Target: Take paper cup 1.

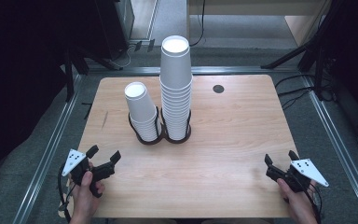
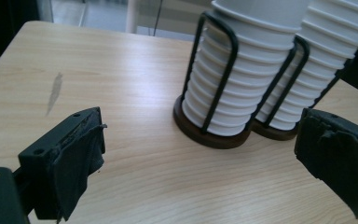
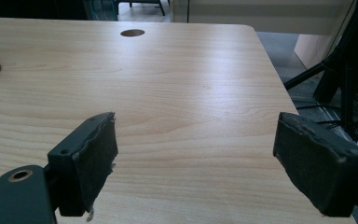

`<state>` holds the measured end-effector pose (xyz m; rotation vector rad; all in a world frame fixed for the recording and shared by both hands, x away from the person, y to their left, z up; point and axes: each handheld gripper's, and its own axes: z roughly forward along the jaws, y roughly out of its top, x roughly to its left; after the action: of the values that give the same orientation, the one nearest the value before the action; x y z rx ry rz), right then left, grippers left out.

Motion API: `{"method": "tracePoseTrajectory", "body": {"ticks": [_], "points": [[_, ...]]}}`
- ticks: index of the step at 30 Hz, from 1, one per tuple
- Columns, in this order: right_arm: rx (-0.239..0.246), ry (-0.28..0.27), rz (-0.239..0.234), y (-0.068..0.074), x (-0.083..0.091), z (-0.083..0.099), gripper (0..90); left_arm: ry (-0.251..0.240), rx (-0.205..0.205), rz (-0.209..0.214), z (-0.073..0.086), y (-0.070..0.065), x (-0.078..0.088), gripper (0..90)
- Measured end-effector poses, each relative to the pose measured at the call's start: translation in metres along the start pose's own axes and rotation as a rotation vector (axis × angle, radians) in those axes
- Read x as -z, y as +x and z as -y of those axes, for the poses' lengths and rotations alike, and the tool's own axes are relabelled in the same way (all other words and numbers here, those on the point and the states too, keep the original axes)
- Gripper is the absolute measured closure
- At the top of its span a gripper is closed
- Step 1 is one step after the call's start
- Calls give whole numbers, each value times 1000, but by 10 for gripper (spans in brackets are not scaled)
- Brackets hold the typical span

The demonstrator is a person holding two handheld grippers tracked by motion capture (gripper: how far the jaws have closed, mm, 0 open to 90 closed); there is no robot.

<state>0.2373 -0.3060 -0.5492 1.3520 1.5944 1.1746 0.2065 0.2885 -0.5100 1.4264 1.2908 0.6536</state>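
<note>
Two stacks of white paper cups stand in black wire holders at the middle of the wooden table [image 1: 233, 140]: a short stack [image 1: 142, 109] on the left and a tall stack [image 1: 175, 79] beside it on the right. My left gripper [image 1: 105, 152] is held over the near left of the table, jaws wide apart and empty, pointing toward the stacks. In the left gripper view the short stack [image 2: 242, 79] and the tall stack [image 2: 321, 60] rise just beyond the left gripper [image 2: 200, 135]. My right gripper [image 1: 279, 156] is at the near right, open, with only bare table between its pads [image 3: 93, 158].
A dark round cable hole [image 1: 218, 88] sits in the table's far right part, also seen as the hole [image 3: 132, 32] ahead of the right gripper. A grey smudge [image 2: 54, 93] marks the wood at left. Metal rails, stands and cables surround the table on the floor.
</note>
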Motion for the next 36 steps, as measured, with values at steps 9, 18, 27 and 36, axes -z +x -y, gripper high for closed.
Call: {"method": "tracePoseTrajectory", "body": {"ticks": [9,18,27,36], "points": [[-7,4,0,0,0,0,139,-21,-24,76,-17,-22,-11,16],[-13,3,-7,-2,1,1,139,-36,-48,118,-28,-44,-27,16],[23,15,-33,6,2,-1,138,-49,-71,157,-44,-65,-43,16],[56,-7,-32,16,2,-18,133,-65,-92,193,-57,-87,-58,16]]}}
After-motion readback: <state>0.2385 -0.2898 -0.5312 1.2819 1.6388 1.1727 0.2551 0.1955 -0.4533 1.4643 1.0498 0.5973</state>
